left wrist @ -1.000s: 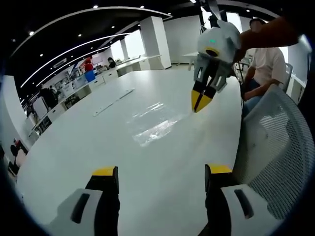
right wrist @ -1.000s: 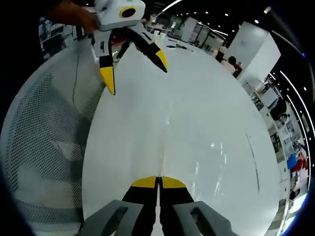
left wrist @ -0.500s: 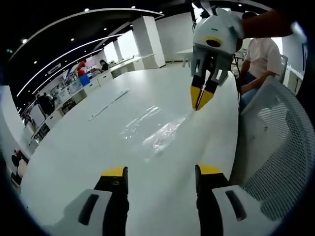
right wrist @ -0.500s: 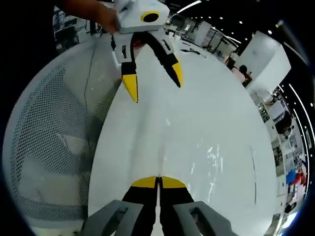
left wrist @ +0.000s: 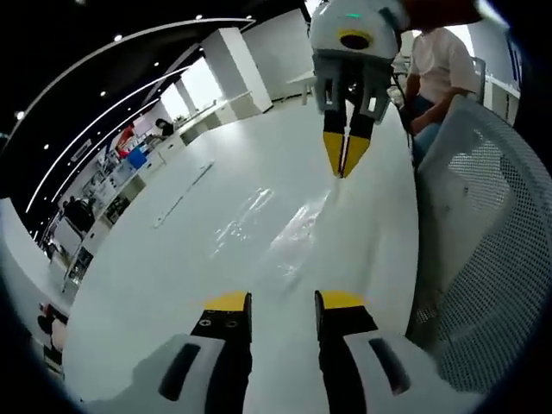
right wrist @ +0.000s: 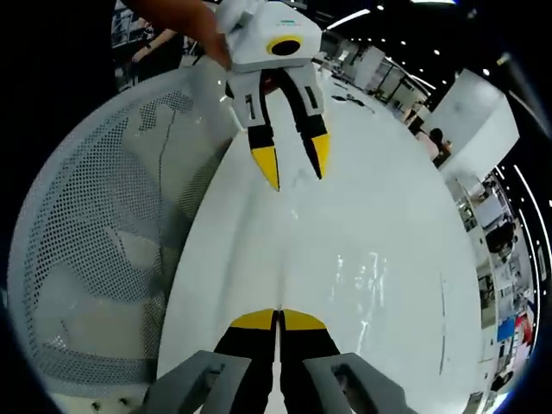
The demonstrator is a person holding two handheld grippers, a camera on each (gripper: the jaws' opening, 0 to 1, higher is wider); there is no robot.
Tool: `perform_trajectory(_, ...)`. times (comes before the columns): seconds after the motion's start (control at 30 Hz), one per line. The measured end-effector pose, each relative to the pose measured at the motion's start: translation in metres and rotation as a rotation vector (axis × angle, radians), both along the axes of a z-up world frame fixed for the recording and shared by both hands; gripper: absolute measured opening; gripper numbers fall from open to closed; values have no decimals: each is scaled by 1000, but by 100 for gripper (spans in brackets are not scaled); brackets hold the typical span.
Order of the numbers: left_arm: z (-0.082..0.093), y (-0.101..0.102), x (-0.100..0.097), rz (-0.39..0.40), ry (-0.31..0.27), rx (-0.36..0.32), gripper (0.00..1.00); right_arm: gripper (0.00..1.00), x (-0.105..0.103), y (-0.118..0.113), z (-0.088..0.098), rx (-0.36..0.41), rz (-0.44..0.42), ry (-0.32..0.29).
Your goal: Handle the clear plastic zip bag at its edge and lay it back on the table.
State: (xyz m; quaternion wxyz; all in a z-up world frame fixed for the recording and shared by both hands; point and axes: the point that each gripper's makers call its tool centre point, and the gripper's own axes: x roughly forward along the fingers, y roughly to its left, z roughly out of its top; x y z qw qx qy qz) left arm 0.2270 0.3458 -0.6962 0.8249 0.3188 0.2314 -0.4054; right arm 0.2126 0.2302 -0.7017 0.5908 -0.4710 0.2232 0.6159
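On the white table (left wrist: 155,259), the clear plastic zip bag (left wrist: 276,228) lies flat, between the two grippers; its glossy film catches the ceiling lights. In the left gripper view, the left gripper (left wrist: 283,302) points along the table with its yellow-tipped jaws a narrow gap apart, nothing between them; the near end of the bag sits just beyond the tips. At the far end of the bag, the right gripper (left wrist: 343,164) comes down from above, jaws pressed together, tips at the bag's far right edge. Whether the film is pinched between them cannot be told.

In the right gripper view, the right gripper's (right wrist: 278,321) jaws meet tip to tip, with faint glints of the bag (right wrist: 362,267) ahead on the table. Opposite, the left gripper (right wrist: 293,168) hangs over the table, jaws apart. A white mesh chair (right wrist: 95,250) stands beside the table edge. A seated person (left wrist: 440,78) is at the far right.
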Motion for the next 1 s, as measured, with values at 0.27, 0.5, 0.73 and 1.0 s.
perform_trajectory(0.27, -1, -3, -1, -47, -16, 27, 10, 0, -1, 2, 5, 9, -7, 2)
perform_trajectory(0.5, -5, -4, -2, -76, -3, 38, 3, 0, 2, 1, 7, 22, -41, 13)
perform_trajectory(0.73, -6, -9, -10, -124, 5, 36, 0, 0, 4, -3, 8, 33, -85, 27)
perform_trajectory(1.0, -4, -13, -14, -152, 11, 40, 0, 3, 8, -3, 9, 52, -119, 24)
